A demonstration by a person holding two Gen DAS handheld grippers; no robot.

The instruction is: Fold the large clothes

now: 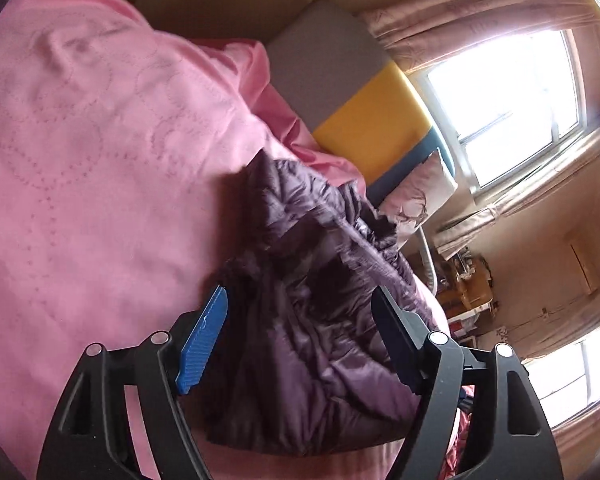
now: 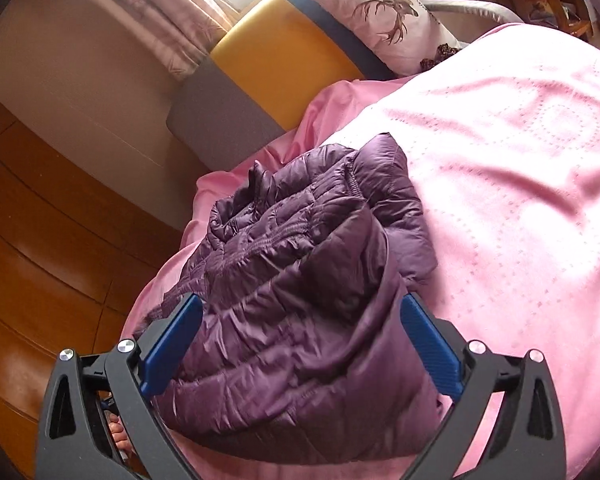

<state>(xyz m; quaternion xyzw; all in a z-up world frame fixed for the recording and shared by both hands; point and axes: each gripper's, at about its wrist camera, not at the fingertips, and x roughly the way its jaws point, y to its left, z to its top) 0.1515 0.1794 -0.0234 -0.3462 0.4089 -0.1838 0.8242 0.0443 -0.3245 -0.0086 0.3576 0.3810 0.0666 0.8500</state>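
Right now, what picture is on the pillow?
A brown deer on the pale pillow, clearest in the right wrist view.

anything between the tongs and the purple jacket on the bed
Nothing visible does. The purple jacket lies bunched on the pink bedspread, directly between the open fingers of both the left tongs and the right tongs.

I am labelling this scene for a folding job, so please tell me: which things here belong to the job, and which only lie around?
Belongs to the job:
- purple puffer jacket, lying folded on the bed
- left gripper, open
- right gripper, open

Just lying about:
- pink quilted bedspread
- deer-print pillow
- grey, yellow and blue headboard
- pink curtains
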